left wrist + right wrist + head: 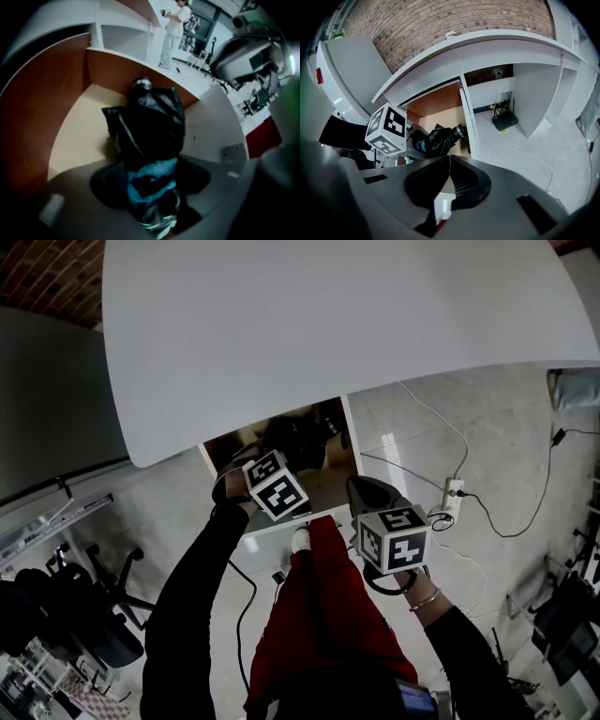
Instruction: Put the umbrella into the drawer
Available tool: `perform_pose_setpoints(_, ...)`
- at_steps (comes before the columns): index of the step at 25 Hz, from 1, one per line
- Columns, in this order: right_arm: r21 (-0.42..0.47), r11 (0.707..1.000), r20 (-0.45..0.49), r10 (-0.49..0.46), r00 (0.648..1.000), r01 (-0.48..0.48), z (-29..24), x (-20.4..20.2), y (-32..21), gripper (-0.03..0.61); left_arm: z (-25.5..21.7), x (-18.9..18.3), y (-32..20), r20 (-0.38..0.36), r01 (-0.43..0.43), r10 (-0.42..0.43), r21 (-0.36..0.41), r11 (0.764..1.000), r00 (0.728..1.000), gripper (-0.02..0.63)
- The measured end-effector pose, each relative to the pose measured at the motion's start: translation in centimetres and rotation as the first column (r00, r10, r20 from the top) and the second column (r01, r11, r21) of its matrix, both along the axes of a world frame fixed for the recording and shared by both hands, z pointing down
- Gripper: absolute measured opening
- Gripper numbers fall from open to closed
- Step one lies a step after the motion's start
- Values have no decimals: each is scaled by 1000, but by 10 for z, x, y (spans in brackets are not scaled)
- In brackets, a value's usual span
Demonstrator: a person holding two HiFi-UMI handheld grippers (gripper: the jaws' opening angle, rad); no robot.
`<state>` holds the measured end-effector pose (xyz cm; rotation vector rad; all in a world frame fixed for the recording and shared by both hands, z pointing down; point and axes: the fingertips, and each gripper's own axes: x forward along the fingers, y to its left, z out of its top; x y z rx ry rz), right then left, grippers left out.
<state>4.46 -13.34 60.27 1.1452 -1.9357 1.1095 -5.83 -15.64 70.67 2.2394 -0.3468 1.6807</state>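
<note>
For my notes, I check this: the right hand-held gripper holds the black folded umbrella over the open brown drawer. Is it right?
Not quite: the left hand-held gripper holds the black folded umbrella over the open brown drawer, as the left gripper view shows.

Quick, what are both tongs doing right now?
Left tongs: shut on the black umbrella.
Right tongs: shut, holding nothing.

Black umbrella (150,126), blue band (152,171); drawer (79,136) beige inside.
</note>
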Motion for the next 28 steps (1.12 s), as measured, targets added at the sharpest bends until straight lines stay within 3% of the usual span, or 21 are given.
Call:
perform_pose_setpoints(21, -98, 994, -20, -58, 998, 56, 21, -8, 12, 9, 24, -4, 1, 71, -32, 38, -84, 996, 997, 268)
perform_pose_setpoints(28, -105, 992, -16, -69, 998, 67, 23, -10, 18, 9, 30, -1, 0, 69, -9, 14, -71, 997, 998, 295)
